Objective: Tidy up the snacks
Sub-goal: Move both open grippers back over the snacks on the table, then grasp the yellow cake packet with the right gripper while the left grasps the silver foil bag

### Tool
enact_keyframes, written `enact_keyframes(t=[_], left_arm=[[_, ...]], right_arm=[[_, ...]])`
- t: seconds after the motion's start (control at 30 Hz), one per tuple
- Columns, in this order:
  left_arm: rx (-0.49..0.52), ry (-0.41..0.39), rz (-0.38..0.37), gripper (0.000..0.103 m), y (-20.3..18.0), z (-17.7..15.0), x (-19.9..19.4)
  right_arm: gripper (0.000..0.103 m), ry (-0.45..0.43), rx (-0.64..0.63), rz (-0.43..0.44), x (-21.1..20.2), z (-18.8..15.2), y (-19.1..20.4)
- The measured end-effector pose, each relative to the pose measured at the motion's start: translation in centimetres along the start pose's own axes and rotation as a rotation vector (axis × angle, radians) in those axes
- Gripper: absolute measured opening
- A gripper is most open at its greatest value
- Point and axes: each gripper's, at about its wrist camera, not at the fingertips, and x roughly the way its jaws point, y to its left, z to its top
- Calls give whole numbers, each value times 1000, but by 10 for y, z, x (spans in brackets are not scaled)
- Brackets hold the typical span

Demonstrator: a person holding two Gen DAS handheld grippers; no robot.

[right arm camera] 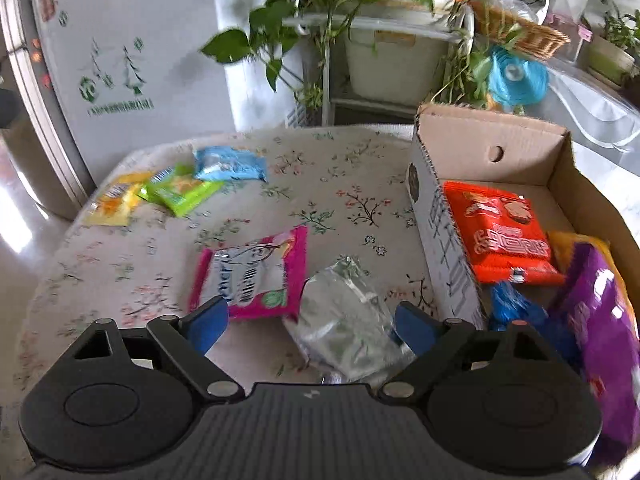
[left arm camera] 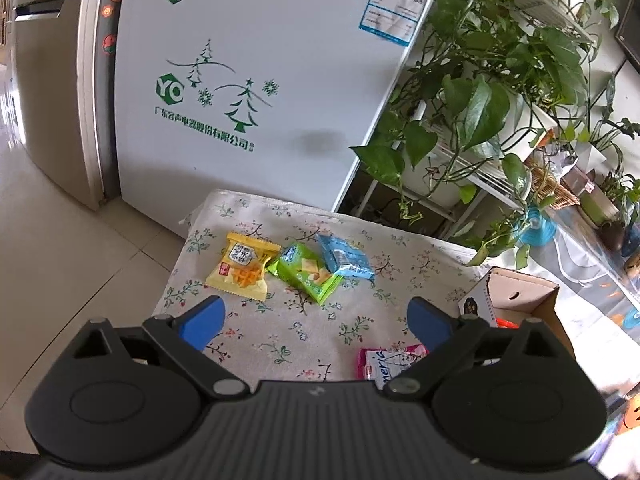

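Left wrist view first: the left gripper (left arm camera: 316, 326) hangs over the table with the floral cloth (left arm camera: 360, 280), jaws spread wide and nothing between them, just bare cloth. Near the far left corner of the table there's a little cluster of three snacks: a yellow foil packet with orange crackers printed on it (left arm camera: 242, 266), a lime green cracker packet (left arm camera: 306, 272) touching its right side, and a light blue wrapper (left arm camera: 346, 258) lying partly on top of the green one. A pink and white packet (left arm camera: 384, 360) peeks out just past the right finger, at the near side of the table. The open brown cardboard box (left arm camera: 520, 292) sits at the right edge of the table. Behind all this are a white freezer with green tree decals (left arm camera: 260, 80) and leafy pot plants on a rack (left arm camera: 500, 92).

Right wrist view: the right gripper (right arm camera: 310, 326) is also wide open, and a crinkly clear silvery plastic packet (right arm camera: 346, 320) lies on the cloth between its fingers. The pads aren't pressing on it, so it's not gripped. The pink and white packet (right arm camera: 252, 274) lies just to its left, touching it. The yellow (right arm camera: 112, 204), green (right arm camera: 182, 192) and blue (right arm camera: 230, 166) ones are far off at the back left. The cardboard box (right arm camera: 492, 136) on the right already holds an orange-red packet (right arm camera: 504, 236), a big purple bag (right arm camera: 600, 320) and something blue and shiny (right arm camera: 516, 308).
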Motion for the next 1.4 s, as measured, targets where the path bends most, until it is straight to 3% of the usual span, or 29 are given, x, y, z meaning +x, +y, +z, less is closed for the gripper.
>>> enact_keyframes(t=[0.17,0.27,0.4,0.5,0.53,0.63,0.73,0.9,1.0,1.1,1.2,1.27,1.4], left_arm=[[-18,-3,10,97,7,1,0],[-23,-1,6,97,10,2,0],[-21,5,6,97,13,2,-1],[-22,-1,10,97,16,2,-2],[-24,-4,14,97,18,2,-3],[-47,-7,20,97,23,4,-5],[-57,-9,21,97,24,5,-5],[-47,18,26,97,22,2,0],[-49,36,42,97,23,0,5],[-45,45,36,97,22,-2,7],[-26,52,38,97,20,-4,10],[-15,64,40,97,19,-6,13],[18,100,51,97,16,-13,22]], right_arm=[[94,25,-32,-49,17,-2,9],[76,80,-60,44,15,-10,19],[77,75,-116,88,3,-31,39],[76,85,-84,207,-19,-45,44],[76,70,-57,207,-27,-49,42],[77,15,66,138,-52,-63,25],[84,-38,98,-13,-63,-73,12],[85,-6,191,-162,-44,-71,-11],[86,40,240,-176,-29,-75,-17],[84,21,242,-191,-23,-75,-15],[73,12,197,-194,-21,-72,-6],[64,7,173,-169,-23,-71,-4],[63,23,89,-65,-27,-71,9]])
